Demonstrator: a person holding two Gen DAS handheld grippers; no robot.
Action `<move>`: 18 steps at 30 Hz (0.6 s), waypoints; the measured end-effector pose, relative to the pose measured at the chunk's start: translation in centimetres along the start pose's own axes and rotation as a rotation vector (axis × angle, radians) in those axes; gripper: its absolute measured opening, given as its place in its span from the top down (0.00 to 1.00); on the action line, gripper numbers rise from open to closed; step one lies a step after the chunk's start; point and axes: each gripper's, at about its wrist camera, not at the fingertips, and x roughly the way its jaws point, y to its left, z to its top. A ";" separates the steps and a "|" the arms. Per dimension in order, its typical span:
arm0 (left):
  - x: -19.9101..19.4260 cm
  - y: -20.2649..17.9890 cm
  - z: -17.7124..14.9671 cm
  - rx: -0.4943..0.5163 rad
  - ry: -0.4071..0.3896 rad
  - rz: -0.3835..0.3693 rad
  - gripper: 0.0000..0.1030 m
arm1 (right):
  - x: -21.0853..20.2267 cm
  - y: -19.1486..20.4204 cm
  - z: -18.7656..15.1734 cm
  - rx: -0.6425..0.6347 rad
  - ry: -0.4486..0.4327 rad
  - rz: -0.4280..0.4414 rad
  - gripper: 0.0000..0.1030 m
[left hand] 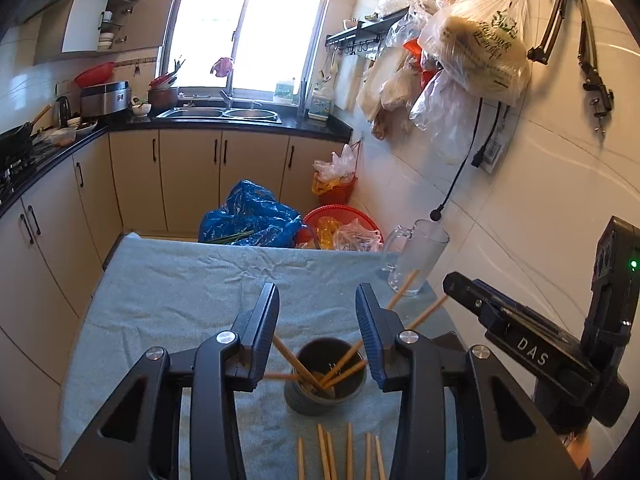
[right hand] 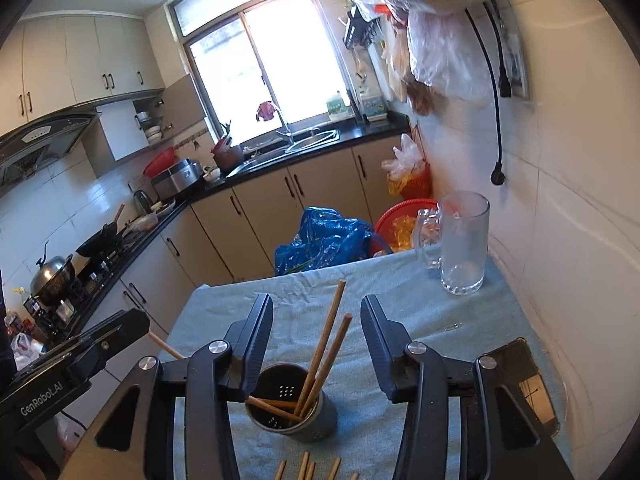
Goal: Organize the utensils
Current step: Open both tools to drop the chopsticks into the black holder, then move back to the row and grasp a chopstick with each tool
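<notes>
Both claws, left claw [left hand: 317,312] and right claw [right hand: 317,322], hang spread and seemingly empty above the dark perforated holder [right hand: 292,412] of wooden chopsticks [right hand: 320,356] near the desk's [right hand: 400,280] front edge.

Bright window [left hand: 248,28] above black-topped beige cabinets [left hand: 192,176]; white tiled wall [left hand: 560,160] on the right.

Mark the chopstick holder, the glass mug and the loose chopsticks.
chopstick holder [right hand: 308,428]: right wrist view, outer wall.
glass mug [right hand: 464,248]: right wrist view, body wall.
loose chopsticks [left hand: 349,452]: left wrist view, shaft of one lying on the cloth.
</notes>
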 end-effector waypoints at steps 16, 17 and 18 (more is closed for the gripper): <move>-11.8 -1.0 -5.4 0.077 -0.076 -0.013 0.52 | -11.0 -0.5 -2.9 -0.090 -0.010 -0.065 0.30; -12.2 -0.9 -5.9 0.085 -0.072 -0.009 0.51 | -11.5 -0.9 -3.4 -0.096 0.004 -0.077 0.30; -12.4 -0.9 -6.4 0.090 -0.066 -0.006 0.49 | -11.9 -1.3 -3.9 -0.100 0.018 -0.087 0.29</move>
